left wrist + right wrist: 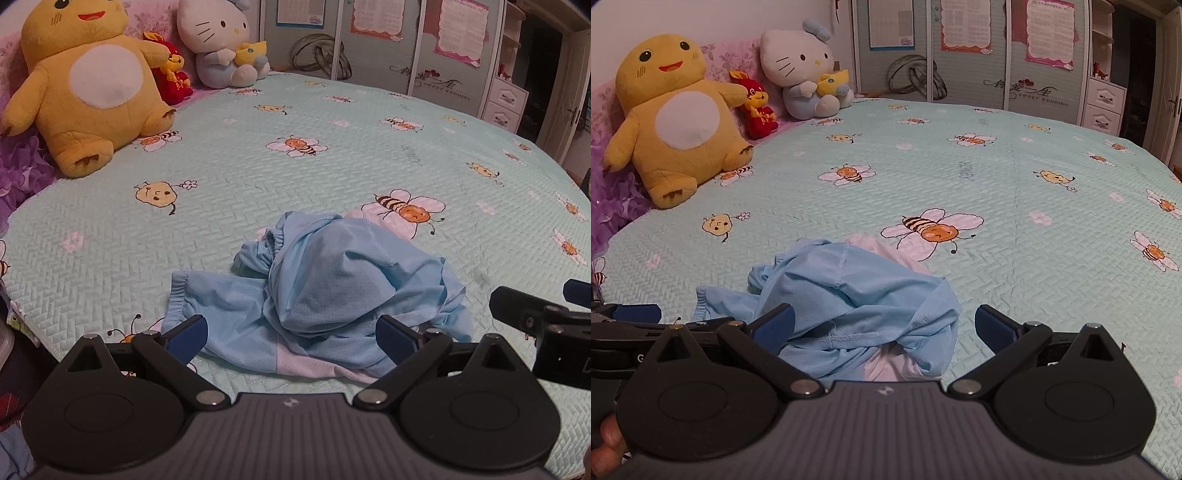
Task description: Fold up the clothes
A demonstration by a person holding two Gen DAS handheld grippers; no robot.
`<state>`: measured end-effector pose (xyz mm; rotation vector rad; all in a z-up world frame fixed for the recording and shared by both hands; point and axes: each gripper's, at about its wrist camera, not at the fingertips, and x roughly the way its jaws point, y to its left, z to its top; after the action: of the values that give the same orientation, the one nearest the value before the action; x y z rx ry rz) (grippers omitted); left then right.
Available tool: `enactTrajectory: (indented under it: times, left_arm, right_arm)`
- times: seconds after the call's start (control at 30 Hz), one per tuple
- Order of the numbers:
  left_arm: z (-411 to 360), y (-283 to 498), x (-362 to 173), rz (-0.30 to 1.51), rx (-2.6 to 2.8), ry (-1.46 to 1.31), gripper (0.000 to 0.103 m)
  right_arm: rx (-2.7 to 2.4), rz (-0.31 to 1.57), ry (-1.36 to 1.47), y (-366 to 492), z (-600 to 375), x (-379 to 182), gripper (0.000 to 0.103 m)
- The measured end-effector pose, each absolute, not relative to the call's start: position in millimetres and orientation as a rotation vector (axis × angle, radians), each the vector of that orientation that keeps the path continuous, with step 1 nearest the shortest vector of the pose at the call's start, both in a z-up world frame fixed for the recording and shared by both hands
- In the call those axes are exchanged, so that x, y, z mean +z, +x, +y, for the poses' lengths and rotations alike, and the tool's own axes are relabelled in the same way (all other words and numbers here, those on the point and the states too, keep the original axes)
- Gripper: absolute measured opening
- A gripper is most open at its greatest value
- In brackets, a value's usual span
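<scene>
A light blue garment [332, 291] with a pale pink panel lies crumpled in a heap near the front edge of the bed. My left gripper [291, 338] hovers just in front of it, open, the blue pads wide apart with the near folds of cloth between them but not pinched. In the right wrist view the same garment [849, 302] lies between and ahead of my right gripper [884, 328], which is also open. The right gripper's body [543, 321] shows at the right edge of the left wrist view; the left gripper's body [628, 328] shows at the left edge of the right one.
The bed has a mint quilted cover [332, 162] printed with bees. Plush toys sit at the back left: a big yellow one [88, 81], a small red one [171, 72], a white cat [221, 40]. A wardrobe [417, 44] and drawers [504, 105] stand behind.
</scene>
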<state>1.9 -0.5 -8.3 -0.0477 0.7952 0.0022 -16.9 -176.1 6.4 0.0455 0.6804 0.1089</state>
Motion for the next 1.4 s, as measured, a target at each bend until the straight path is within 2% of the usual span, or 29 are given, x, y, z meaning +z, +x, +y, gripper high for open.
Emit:
enactTrajectory:
  times: [0.2,0.37,0.43,0.5,0.57,0.6,0.67,0.7,0.73,0.83,1.03,1.4]
  left_arm:
    - [9,5,-22,0.852,0.010,-0.097,0.100]
    - [24,8,-44,0.934,0.012,-0.196,0.100]
    - [30,10,-53,0.966,0.013,-0.236,0.100]
    - [36,11,-62,0.999,0.013,-0.276,0.100]
    - [38,11,-65,1.014,-0.011,-0.299,0.100]
    - [39,9,-62,1.001,-0.032,-0.312,0.100]
    - [39,4,-50,0.942,-0.067,-0.330,0.101]
    - [37,3,-43,0.919,-0.066,-0.311,0.101]
    - [34,4,-40,0.922,-0.051,-0.280,0.103]
    - [23,7,-31,0.935,-0.007,-0.190,0.103]
    - [8,2,-36,0.973,0.030,-0.064,0.103]
    - [0,-1,-22,0.934,0.095,0.033,0.103]
  right_arm:
    - [0.136,0.739,0.096,-8,-187,6,0.102]
    - [0.236,0.643,0.352,-10,-236,5,0.102]
    - [0.215,0.761,0.394,-5,-245,-29,0.102]
    - [0.219,0.983,0.477,3,-249,-72,0.102]
    - [0.235,1.132,0.607,7,-254,-101,0.094]
    - [0.240,1.172,0.666,9,-256,-107,0.094]
    - [0.256,1.119,0.694,12,-259,-83,0.094]
    - [0.265,1.087,0.705,14,-261,-71,0.098]
    - [0.281,1.036,0.697,14,-261,-58,0.103]
    - [0.313,0.997,0.649,12,-261,-48,0.102]
    - [0.243,1.092,0.442,0,-229,-77,0.102]
    - [0.171,0.972,0.144,-9,-200,-38,0.102]
